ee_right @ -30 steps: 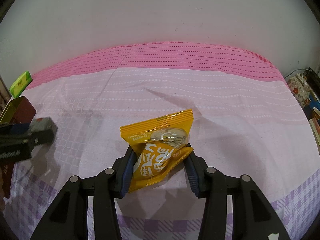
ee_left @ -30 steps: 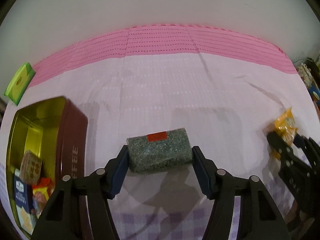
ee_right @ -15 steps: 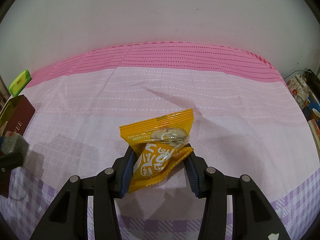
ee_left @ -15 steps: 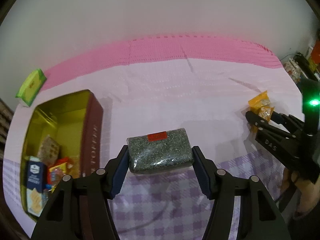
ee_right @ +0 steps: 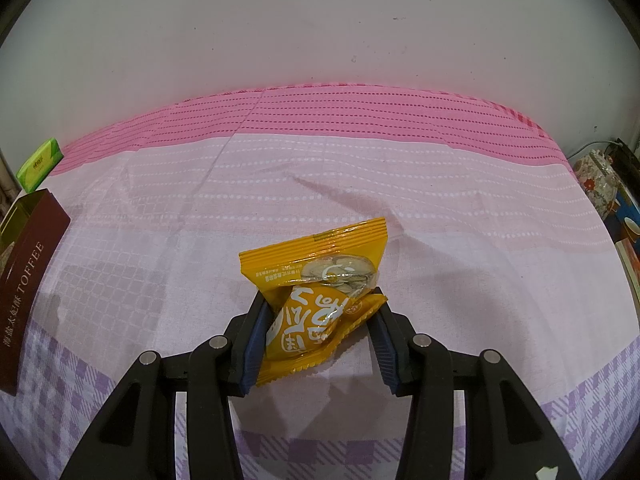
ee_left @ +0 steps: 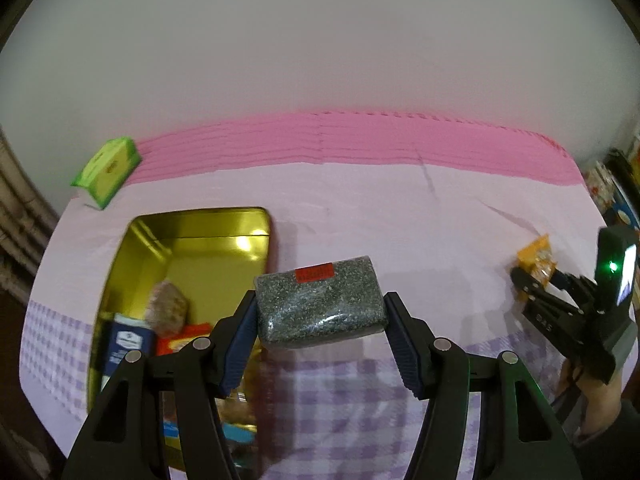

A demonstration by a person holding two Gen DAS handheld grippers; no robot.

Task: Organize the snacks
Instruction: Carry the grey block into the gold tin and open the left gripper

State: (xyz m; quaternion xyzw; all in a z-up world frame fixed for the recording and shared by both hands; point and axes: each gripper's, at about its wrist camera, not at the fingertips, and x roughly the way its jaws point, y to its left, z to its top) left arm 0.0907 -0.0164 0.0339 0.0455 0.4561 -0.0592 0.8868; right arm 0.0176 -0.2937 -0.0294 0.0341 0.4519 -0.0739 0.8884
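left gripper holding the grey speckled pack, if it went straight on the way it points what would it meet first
Probably the bare pink tablecloth, just right of the gold tin. The left gripper points steeply down with the grey speckled pack leading; depth is unclear, so the tin's rim could come first.

Home setting, pink tablecloth (ee_right: 360, 184) (checked hem), plain wall (ee_right: 320, 20), teapot (ee_right: 598, 182)

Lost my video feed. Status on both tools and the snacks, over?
Left tool shut on grey speckled pack, beside open tin. Right tool shut on yellow snack bag. Nothing in the way.
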